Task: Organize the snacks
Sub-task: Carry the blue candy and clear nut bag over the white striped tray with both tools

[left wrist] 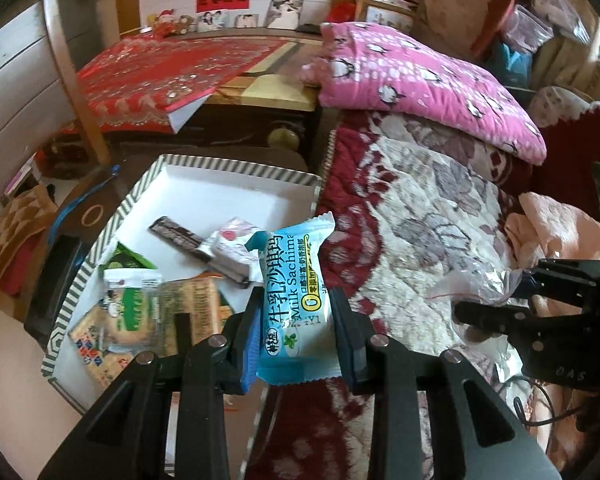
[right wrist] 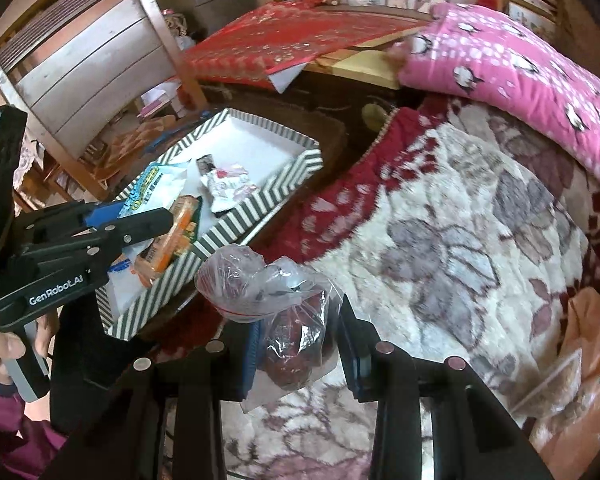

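Note:
My left gripper (left wrist: 296,320) is shut on a light blue Milk Sachima packet (left wrist: 296,292), held upright over the near right corner of a striped box (left wrist: 236,164). The box holds several snacks: a dark bar (left wrist: 180,236), a pink-and-white packet (left wrist: 232,246) and green biscuit packs (left wrist: 130,304). My right gripper (right wrist: 296,332) is shut on a clear plastic bag of dark red snacks (right wrist: 292,320), above the blanket beside the box (right wrist: 236,220). In the right wrist view the left gripper (right wrist: 140,216) hangs over the box with the blue packet (right wrist: 152,188).
A floral red-and-cream blanket (left wrist: 420,208) covers the bed right of the box. A pink quilt (left wrist: 420,80) lies folded behind it. A red cloth (left wrist: 168,76) covers a surface at the back. Peach fabric (right wrist: 592,340) lies at the right. A hand (right wrist: 0,348) grips the left handle.

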A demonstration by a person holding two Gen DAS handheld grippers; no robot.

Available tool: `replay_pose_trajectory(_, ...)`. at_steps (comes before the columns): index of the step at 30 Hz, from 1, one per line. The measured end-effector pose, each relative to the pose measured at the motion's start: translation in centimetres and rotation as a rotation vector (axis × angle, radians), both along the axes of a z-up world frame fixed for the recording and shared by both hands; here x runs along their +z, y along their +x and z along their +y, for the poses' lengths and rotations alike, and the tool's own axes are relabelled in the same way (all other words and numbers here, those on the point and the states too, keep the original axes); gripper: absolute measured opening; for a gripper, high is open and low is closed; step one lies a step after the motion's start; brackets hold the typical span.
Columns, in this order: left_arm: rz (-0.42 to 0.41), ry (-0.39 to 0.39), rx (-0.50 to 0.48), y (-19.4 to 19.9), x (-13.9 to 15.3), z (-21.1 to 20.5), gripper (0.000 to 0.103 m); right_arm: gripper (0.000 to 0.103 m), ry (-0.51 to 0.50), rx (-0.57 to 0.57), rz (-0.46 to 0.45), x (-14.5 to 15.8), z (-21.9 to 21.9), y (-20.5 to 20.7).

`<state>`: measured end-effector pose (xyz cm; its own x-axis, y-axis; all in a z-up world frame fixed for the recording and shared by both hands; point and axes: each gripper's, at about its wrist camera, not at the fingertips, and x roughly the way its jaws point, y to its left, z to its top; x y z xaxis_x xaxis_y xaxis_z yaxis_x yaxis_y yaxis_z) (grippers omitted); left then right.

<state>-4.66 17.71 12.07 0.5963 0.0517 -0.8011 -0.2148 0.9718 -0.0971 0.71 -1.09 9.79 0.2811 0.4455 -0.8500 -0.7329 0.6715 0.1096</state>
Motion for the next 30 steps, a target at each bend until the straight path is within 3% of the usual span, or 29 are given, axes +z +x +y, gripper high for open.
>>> replay_pose_trajectory(30,0.026,-0.007,0.215,-2.4,-1.9,10.7,0.031,0.037,-0.044,0.217,0.003,-0.8,13.9,-0.1)
